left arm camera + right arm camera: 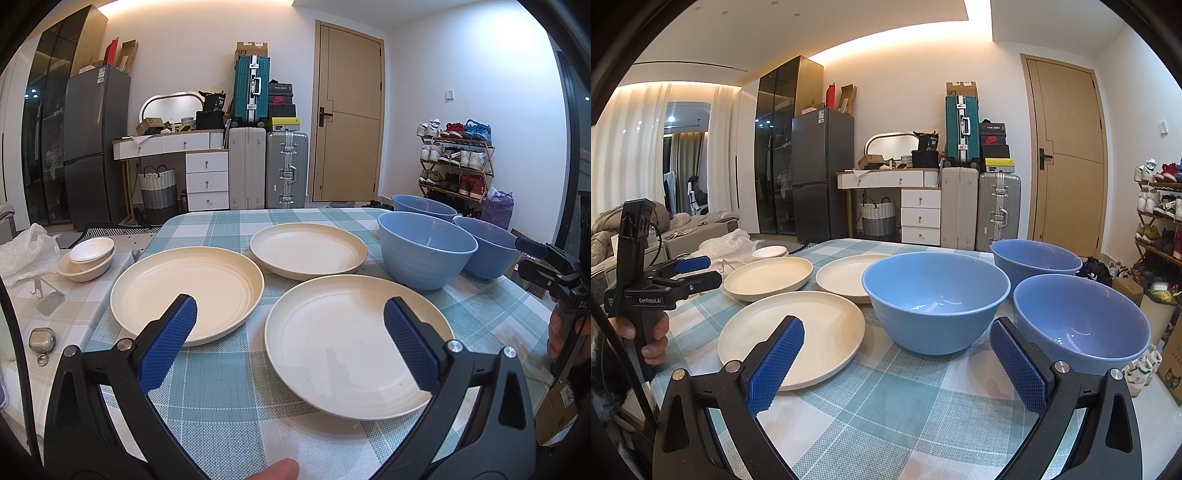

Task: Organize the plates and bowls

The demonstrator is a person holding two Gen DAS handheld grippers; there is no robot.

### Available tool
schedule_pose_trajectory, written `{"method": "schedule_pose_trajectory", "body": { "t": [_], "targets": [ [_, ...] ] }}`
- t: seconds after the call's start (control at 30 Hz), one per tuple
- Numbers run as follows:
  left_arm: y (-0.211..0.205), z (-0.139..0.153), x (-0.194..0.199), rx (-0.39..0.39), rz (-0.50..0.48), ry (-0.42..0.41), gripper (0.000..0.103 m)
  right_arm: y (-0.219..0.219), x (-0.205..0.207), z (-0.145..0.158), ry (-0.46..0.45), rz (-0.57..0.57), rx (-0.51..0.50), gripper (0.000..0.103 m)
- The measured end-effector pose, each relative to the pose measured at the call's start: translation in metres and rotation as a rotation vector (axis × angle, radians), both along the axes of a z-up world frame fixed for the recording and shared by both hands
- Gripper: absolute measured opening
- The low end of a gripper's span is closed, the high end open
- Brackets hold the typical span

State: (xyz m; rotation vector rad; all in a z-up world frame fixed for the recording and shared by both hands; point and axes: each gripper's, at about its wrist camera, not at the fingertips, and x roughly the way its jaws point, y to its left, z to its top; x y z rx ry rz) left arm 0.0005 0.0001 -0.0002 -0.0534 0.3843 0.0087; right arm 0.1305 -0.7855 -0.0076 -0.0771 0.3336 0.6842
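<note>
Hovering apart, left gripper and right gripper gape, seemingly empty.

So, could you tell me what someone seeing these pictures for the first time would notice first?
Most likely the three blue bowls clustered on the right of the checked tablecloth, all upright and apparently empty. Next, the three cream plates spread flat on the left side, none stacked. Both grippers hover wide open at the near edge, the left gripper facing the plates and the right gripper facing the bowls.
</note>
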Motion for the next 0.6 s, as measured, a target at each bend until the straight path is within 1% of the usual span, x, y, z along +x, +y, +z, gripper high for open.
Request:
{"method": "schedule_pose_trajectory", "body": {
  "t": [0.6],
  "targets": [
    [0.0000,0.0001,-0.0003,0.000,0.000,-0.001,0.101,0.0008,-0.0007,0.0003,0.000,-0.002,-0.002,0.103]
  ]
}}
